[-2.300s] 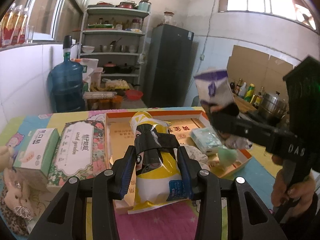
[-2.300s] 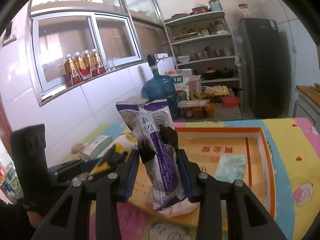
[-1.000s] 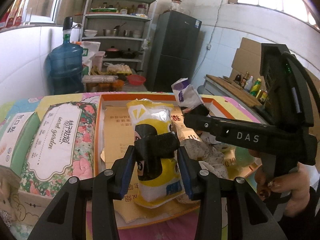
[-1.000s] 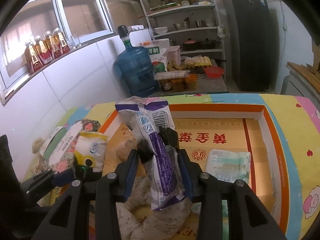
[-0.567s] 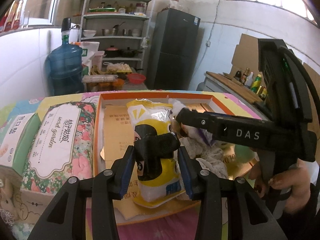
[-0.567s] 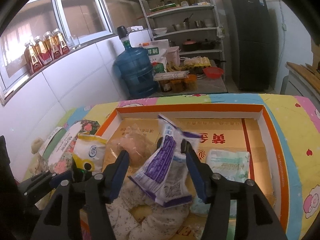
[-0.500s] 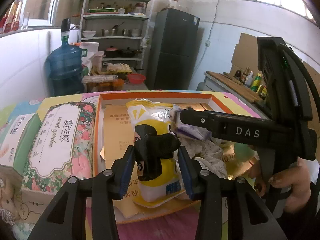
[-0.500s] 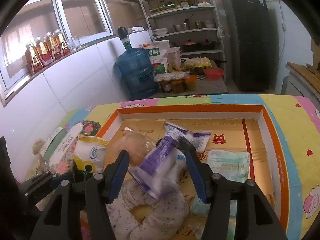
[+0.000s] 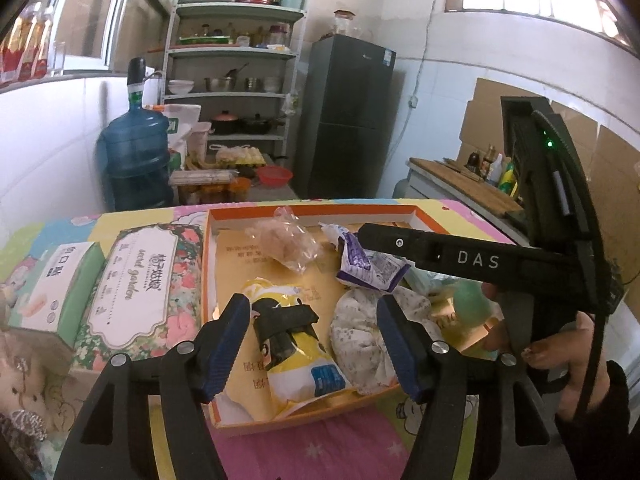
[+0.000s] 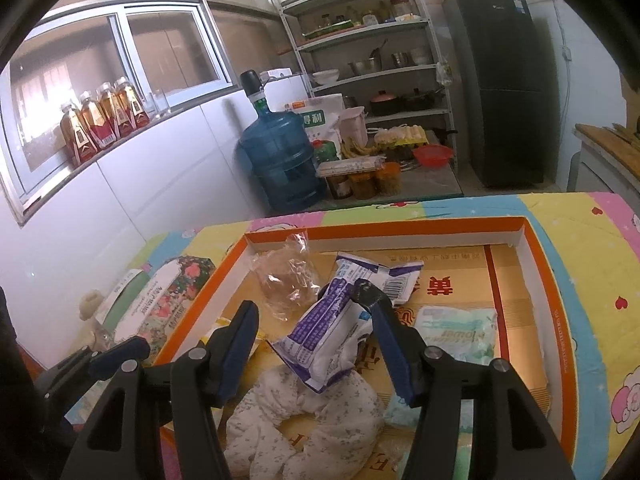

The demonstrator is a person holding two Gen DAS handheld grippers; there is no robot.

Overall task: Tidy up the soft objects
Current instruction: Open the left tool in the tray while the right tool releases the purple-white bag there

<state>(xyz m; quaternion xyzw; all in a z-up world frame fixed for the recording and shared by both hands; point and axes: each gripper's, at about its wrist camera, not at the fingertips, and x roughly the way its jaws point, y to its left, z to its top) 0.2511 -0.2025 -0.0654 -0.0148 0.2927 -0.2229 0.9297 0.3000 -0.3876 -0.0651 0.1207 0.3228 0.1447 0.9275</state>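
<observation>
Both packets now released: yellow packet (image 9: 294, 356) lying near the box's (image 9: 304, 210) front edge, left gripper (image 9: 312, 350) jaws opening; purple packet (image 10: 332, 332) dropped mid-box.

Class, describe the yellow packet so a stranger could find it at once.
Find the orange-rimmed box on the colourful table. The yellow packet lies flat near its front left corner, beside a white floral cloth bundle. It is the only yellow pouch, with a black figure printed on it.

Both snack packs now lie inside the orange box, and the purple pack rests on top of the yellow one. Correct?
Not quite. Both packs lie in the orange box, but the purple pack rests on the floral pillow, not on the yellow pack, which lies apart beside the pillow. The left wrist view shows the two packs separated; the right wrist view shows purple on the pillow.
</observation>
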